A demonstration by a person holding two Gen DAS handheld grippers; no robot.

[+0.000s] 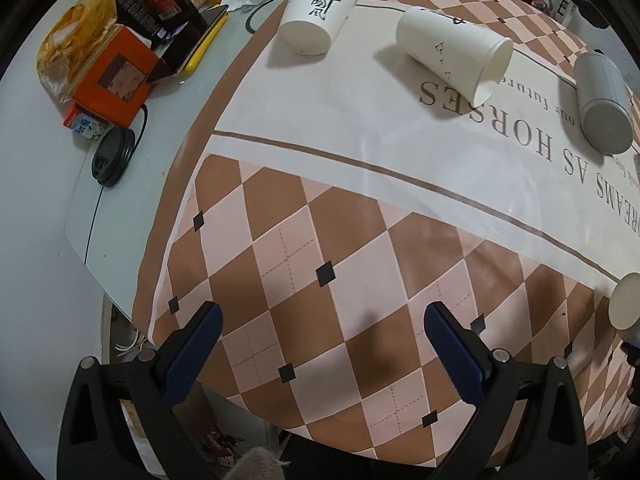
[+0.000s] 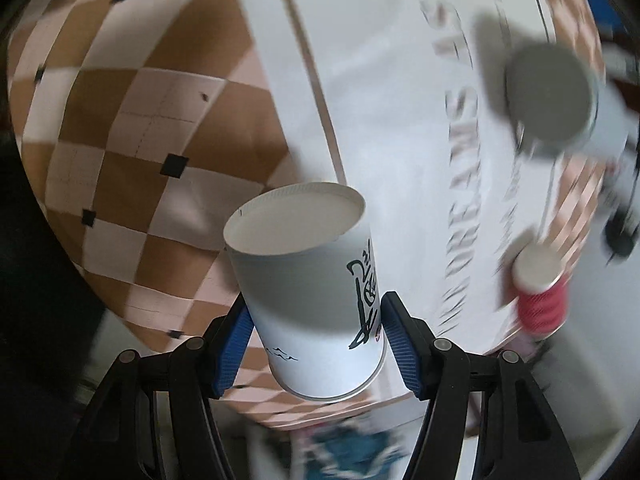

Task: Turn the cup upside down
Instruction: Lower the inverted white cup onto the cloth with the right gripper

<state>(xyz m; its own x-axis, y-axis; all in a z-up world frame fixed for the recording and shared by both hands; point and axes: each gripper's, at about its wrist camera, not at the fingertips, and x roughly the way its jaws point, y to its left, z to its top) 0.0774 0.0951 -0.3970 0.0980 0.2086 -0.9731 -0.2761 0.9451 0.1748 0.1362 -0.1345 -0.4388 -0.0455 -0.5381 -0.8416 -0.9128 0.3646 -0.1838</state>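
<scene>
My right gripper is shut on a white paper cup with black calligraphy, held above the checked tablecloth, its flat base toward the camera's far side and its rim near the camera. The same cup shows at the right edge of the left wrist view. My left gripper is open and empty above the tablecloth's front part. Two more white paper cups rest farther back: one base-up, one on its side.
A grey cylindrical bottle lies on the cloth at the right, also in the right wrist view. A red ribbed container stands near the table edge. At the left: an orange box, dark bottle, black lid.
</scene>
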